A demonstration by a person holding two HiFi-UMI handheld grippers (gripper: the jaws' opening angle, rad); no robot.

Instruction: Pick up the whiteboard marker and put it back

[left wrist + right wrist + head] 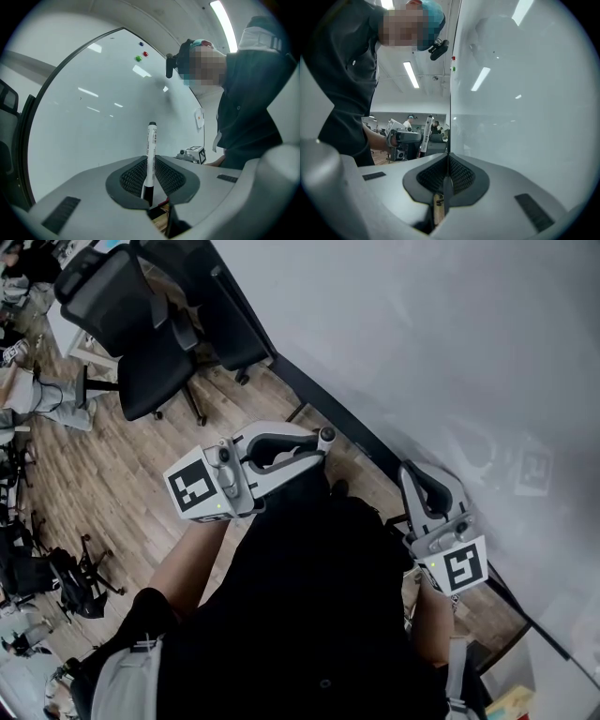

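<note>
Head view: the person's dark shirt (pixel 319 615) fills the lower middle. The left gripper (pixel 319 444) sits just above centre with its jaws reaching toward three o'clock. The right gripper (pixel 412 476) is at four o'clock, with its jaws aimed toward eleven o'clock. The whiteboard (pixel 422 343) covers the area from twelve to three o'clock. Office chairs (pixel 141 324) stand on the wooden floor (pixel 103 474) at ten o'clock. The marker cannot be made out in this view.

Left gripper view: the left gripper (pixel 151 164) pinches the whiteboard marker (pixel 151 140) between its pads. The marker stands upright, its black end down in the jaws and its other end pointing to twelve o'clock. The whiteboard (pixel 93 117) fills the left half, and small magnets (pixel 142 54) cling to it near twelve o'clock. The right gripper (pixel 193 153) shows at four o'clock, beside the shirt (pixel 248 108).

Right gripper view: the right gripper (pixel 448 161) has its jaws pressed together with nothing between them. The whiteboard (pixel 525 117) takes up the right half. At nine o'clock the left gripper (pixel 401 138) holds the marker (pixel 425 133) upright, close to the board's edge.
</note>
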